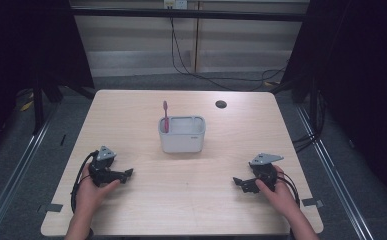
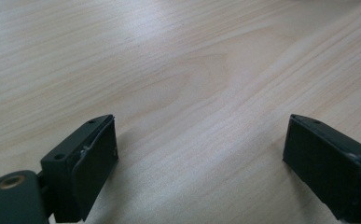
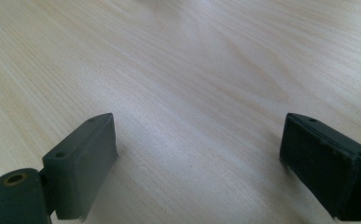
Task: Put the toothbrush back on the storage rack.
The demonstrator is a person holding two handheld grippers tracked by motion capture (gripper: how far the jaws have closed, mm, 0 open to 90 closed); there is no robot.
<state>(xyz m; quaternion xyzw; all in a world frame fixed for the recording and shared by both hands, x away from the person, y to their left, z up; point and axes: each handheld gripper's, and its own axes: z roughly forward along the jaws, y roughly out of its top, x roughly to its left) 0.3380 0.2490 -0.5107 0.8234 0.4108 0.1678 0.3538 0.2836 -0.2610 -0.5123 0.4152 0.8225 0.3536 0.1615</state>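
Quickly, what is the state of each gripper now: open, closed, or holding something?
Left gripper: open, holding nothing.
Right gripper: open, holding nothing.

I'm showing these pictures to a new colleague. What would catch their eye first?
Probably the pink toothbrush standing upright in the left end of the grey holder at the middle of the wooden table. Next, the left gripper and right gripper, each held in a hand near the table's front edge, both open with nothing between their fingers.
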